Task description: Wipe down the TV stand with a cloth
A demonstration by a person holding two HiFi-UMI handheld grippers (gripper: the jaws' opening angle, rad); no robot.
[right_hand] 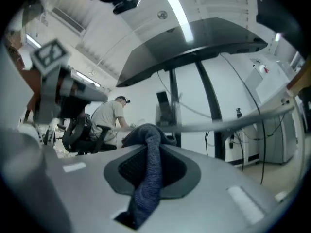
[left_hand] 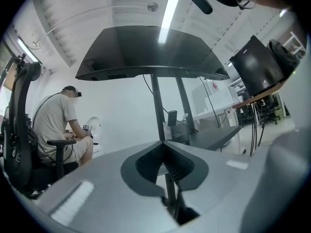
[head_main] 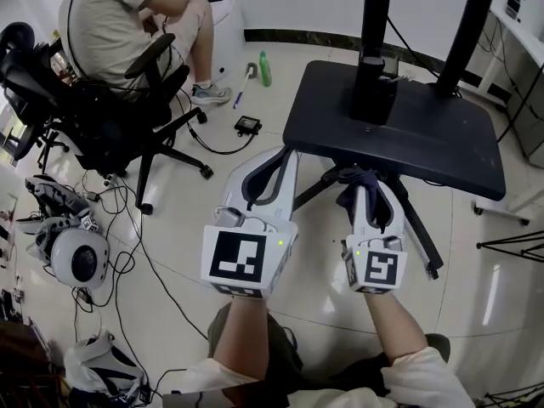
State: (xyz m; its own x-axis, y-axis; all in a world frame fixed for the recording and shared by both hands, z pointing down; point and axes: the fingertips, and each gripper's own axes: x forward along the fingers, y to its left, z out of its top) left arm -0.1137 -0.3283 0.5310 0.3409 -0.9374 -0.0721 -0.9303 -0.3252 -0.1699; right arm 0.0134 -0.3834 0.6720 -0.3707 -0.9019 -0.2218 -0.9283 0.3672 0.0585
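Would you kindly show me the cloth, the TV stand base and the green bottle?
cloth [right_hand: 148, 178]: right gripper view, strip between the jaws.
TV stand base [head_main: 433, 138]: head view, bare top surface.
green bottle [head_main: 265, 70]: head view, its body.

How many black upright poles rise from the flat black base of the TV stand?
2. One black pole stands on the flat black base left of centre; the other rises at its far right corner. None seems hidden.
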